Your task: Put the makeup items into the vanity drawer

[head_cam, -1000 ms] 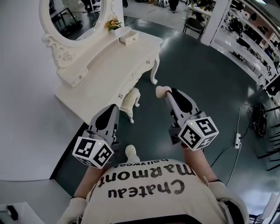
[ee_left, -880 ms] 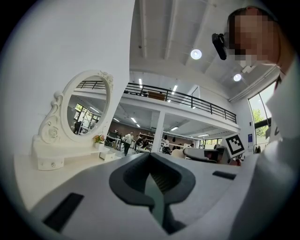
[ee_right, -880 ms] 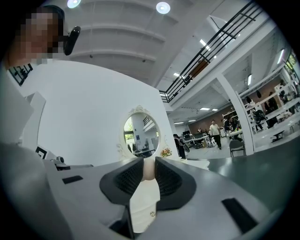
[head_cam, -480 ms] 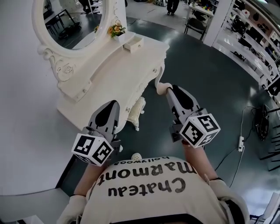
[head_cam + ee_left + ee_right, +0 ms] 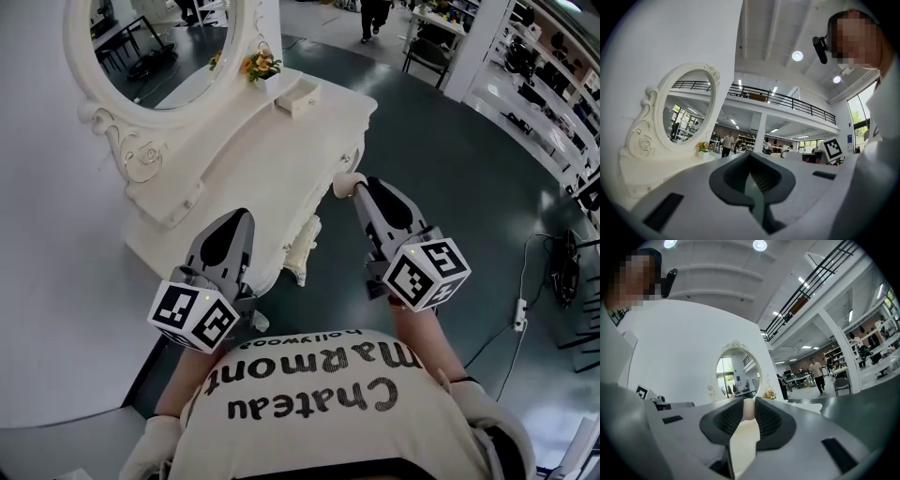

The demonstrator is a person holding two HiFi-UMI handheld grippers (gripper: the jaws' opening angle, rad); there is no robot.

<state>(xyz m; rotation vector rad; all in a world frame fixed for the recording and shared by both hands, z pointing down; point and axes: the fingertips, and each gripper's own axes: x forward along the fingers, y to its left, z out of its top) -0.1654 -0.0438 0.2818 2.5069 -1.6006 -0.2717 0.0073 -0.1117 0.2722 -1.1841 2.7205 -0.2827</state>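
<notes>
A white vanity (image 5: 253,159) with an oval mirror (image 5: 159,47) stands at the upper left of the head view, its front drawers (image 5: 349,159) shut. My right gripper (image 5: 361,185) is shut on a cream makeup item (image 5: 347,184), held level in front of the vanity's near edge. In the right gripper view the cream item (image 5: 748,409) sits pinched between the dark pads, and the mirror (image 5: 736,373) lies ahead. My left gripper (image 5: 236,217) hovers over the vanity's left end with its jaws together and nothing in them; the left gripper view shows the same at the left gripper (image 5: 751,164).
A flower pot (image 5: 260,66) and a small white box (image 5: 302,97) sit on the vanity top. A white stool (image 5: 302,246) stands under it. A chair (image 5: 427,52), shelving (image 5: 553,84), a walking person (image 5: 375,14) and a floor power strip (image 5: 521,314) lie beyond.
Both grippers have moved forward toward the vanity, which now sits closer and larger in the head view. The right gripper still holds the cream item.
</notes>
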